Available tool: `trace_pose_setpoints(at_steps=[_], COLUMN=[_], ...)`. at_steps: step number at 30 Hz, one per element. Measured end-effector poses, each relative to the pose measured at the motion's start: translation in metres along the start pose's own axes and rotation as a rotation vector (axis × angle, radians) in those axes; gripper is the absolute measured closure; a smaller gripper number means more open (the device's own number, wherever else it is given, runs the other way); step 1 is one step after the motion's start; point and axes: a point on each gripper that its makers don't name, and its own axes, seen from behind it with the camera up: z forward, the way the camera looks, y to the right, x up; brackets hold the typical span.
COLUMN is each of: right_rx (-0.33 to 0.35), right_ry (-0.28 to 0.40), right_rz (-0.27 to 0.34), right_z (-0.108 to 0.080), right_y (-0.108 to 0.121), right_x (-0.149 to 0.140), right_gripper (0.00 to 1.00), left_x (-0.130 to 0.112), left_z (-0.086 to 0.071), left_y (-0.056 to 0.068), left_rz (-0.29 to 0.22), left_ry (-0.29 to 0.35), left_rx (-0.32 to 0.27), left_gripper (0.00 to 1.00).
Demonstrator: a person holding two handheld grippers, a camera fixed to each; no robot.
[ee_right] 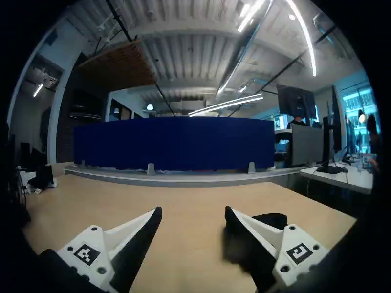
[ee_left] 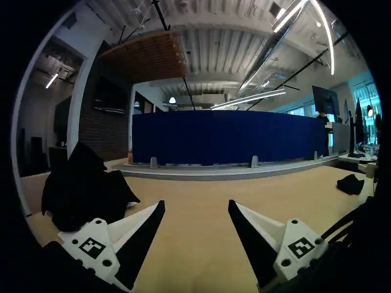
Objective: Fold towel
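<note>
A black crumpled towel [ee_left: 83, 190] lies heaped on the wooden table [ee_left: 205, 195], to the left of my left gripper [ee_left: 195, 202] and beside its left finger. That gripper is open, with bare tabletop between its fingers. A smaller black cloth [ee_left: 350, 184] rests at the table's far right. In the right gripper view, a black cloth [ee_right: 268, 220] lies just behind the right finger [ee_right: 254, 234] of my right gripper [ee_right: 192, 209], partly hidden by it. The right gripper is open and holds nothing.
A long blue partition [ee_left: 220, 136] on a grey ledge closes off the table's far edge. A side desk [ee_right: 337, 178] with monitors stands to the right. A dark object [ee_right: 41, 178] sits at the table's left end.
</note>
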Motion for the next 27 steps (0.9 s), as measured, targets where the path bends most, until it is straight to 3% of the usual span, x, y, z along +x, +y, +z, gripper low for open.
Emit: trace_pose_setpoints(at_steps=[27], right_rx=[0.001], right_ry=[0.0], right_rz=[0.0], right_z=[-0.0045], right_y=[0.0012], right_x=[0.0003], right_gripper=[0.0], left_x=[0.0012], left_z=[-0.0011], left_y=[-0.0003], left_rz=[0.0], left_ry=[0.0], left_rx=[0.0], left_gripper=[0.04])
